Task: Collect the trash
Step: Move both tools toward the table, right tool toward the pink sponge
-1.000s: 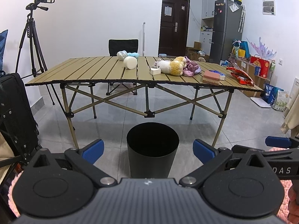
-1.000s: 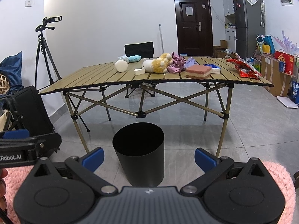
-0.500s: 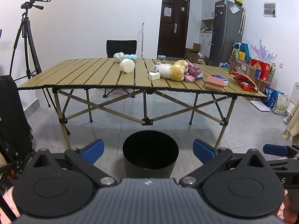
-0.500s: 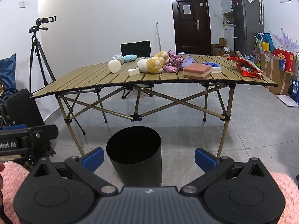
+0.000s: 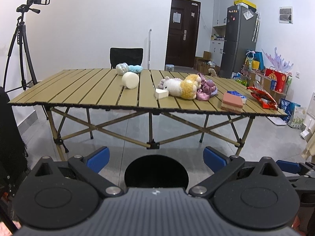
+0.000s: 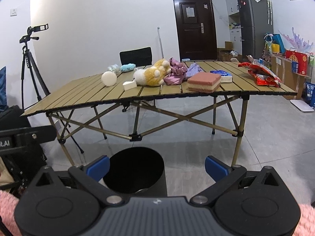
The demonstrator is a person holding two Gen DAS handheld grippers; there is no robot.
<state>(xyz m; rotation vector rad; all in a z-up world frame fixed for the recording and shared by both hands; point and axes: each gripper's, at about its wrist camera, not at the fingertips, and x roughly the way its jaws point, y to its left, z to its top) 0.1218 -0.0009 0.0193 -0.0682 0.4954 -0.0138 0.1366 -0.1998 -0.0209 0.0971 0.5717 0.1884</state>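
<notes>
A camera tripod [image 5: 21, 45] stands at the far left by the white wall. The folding table [image 5: 82, 92] spans the room ahead, with a black chair [image 5: 126, 56] behind it. On its slats, going rightward, lie a crumpled clear wad [image 5: 121, 68] touching a blue plush [image 5: 135, 68], a white roll [image 5: 130, 80], a small white block [image 5: 161, 93] just beside a white and yellow plush dog [image 5: 182, 86], purple cloth [image 5: 206, 89], a pink and cream sponge [image 5: 232, 103], a blue tissue pack [image 5: 236, 95] and a red snack bag [image 5: 262, 98] near the right edge. The black bin [image 5: 156, 170] stands on the floor in front of the table. The left gripper [image 5: 155, 160] hangs above the bin, jaws spread wide and empty. The right gripper [image 6: 157, 166] is likewise wide apart and empty, with the bin below its left finger.
</notes>
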